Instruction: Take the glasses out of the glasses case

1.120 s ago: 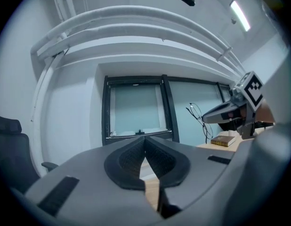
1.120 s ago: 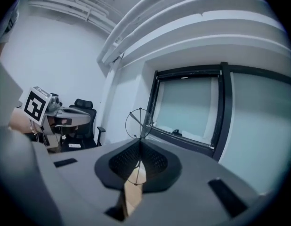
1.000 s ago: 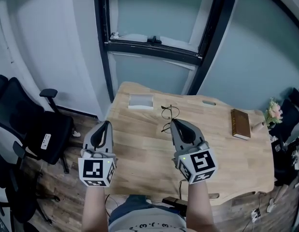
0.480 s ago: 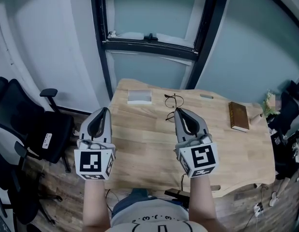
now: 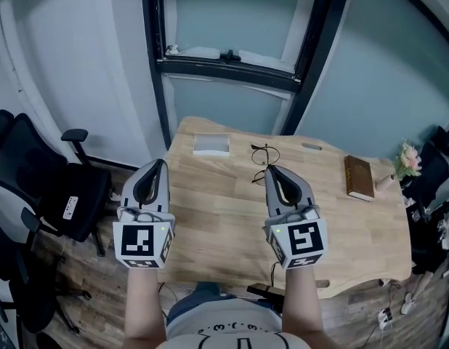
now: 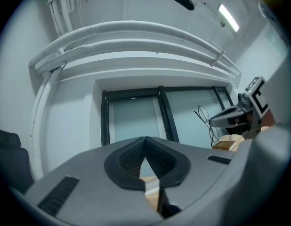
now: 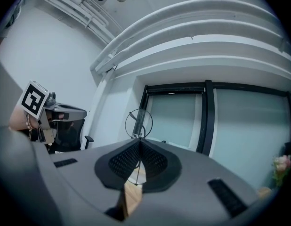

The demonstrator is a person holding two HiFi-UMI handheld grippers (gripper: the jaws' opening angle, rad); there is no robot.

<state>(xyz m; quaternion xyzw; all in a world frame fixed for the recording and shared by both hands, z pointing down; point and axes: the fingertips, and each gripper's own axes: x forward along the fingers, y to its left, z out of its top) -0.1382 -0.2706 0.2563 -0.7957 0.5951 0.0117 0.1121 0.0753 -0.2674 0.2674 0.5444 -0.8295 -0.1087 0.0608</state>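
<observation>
My right tongs (image 5: 267,169) pinch the glasses (image 5: 263,160) — thin dark wire, round lenses — right of the glasses case (image 5: 211,145). My left tongs (image 5: 160,163) are pressed together, empty

glasses case (image 5: 211,145) far left on table (image 5: 224,220), glasses (image 5: 265,155) just right, book (image 5: 359,177) farther right, perhaps flowers (image 5: 408,162) beyond

- In the head view, the lower lens of the glasses (image 5: 266,155) is partly hidden behind the tip of the right gripper (image 5: 269,170).
- The glasses case (image 5: 211,145) is too small to tell whether it is open or closed.
- The office chair (image 5: 32,184) is cut off by the left edge.
</observation>
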